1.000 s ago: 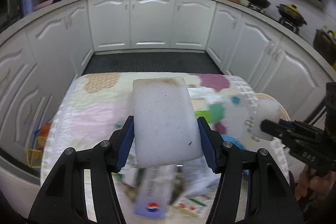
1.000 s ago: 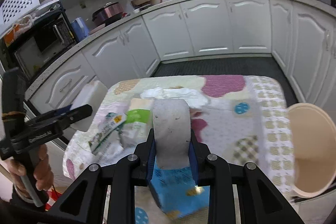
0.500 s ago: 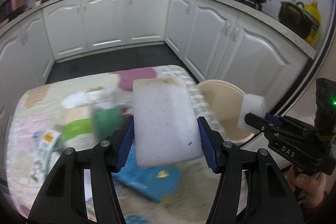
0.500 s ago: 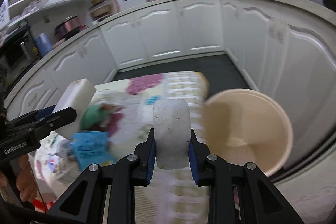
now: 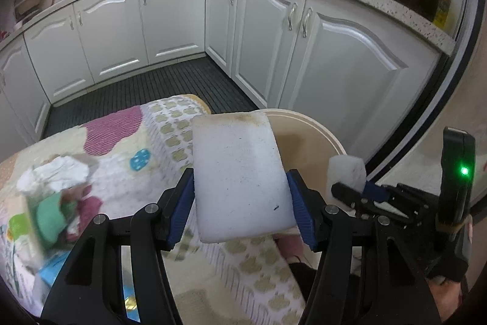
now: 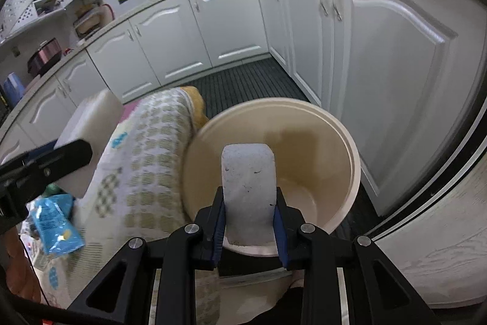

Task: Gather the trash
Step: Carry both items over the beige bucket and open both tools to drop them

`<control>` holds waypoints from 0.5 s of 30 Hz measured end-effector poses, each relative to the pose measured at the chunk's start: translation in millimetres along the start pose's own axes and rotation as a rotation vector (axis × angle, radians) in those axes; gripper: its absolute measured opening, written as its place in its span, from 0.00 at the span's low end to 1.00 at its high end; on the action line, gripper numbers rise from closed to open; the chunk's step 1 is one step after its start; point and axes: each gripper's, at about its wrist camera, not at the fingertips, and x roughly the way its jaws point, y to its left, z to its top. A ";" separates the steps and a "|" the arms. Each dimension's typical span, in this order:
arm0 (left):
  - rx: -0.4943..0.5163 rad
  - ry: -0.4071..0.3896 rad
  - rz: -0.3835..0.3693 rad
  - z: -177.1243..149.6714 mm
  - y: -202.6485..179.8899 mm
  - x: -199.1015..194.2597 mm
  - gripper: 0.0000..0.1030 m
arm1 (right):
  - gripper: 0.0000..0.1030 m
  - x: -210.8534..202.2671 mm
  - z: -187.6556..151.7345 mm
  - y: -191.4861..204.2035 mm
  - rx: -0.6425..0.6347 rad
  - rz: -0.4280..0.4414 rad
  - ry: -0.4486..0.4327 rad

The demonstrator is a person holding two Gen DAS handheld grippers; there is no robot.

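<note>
The bin (image 6: 350, 154), cream and open-topped, stands on the floor off the table's (image 6: 146, 160) right edge, apparently empty. In the right wrist view it lies dead ahead at 12 o'clock, directly below the right gripper (image 6: 249, 212), whose fingers are closed on a small foam block (image 6: 248, 181), long axis running along them over the mouth. The left gripper (image 5: 240, 197) clamps a larger foam slab (image 5: 237, 169); the bin sits at its 1 o'clock, partly behind the slab. Judgement: the right is nearer and releases first.
</note>
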 end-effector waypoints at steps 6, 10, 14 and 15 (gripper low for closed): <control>-0.004 0.015 0.008 3.0 0.0 23.3 0.58 | 0.26 20.0 5.6 -10.9 0.013 -0.010 0.020; -0.014 0.032 -0.010 6.0 0.0 34.2 0.60 | 0.26 28.1 8.5 -17.7 0.027 -0.010 0.028; -0.050 0.062 -0.067 7.1 3.2 42.9 0.65 | 0.46 33.1 10.7 -21.4 0.044 -0.018 0.029; -0.078 0.067 -0.092 5.9 6.9 44.0 0.65 | 0.57 33.3 10.8 -22.7 0.057 -0.014 0.025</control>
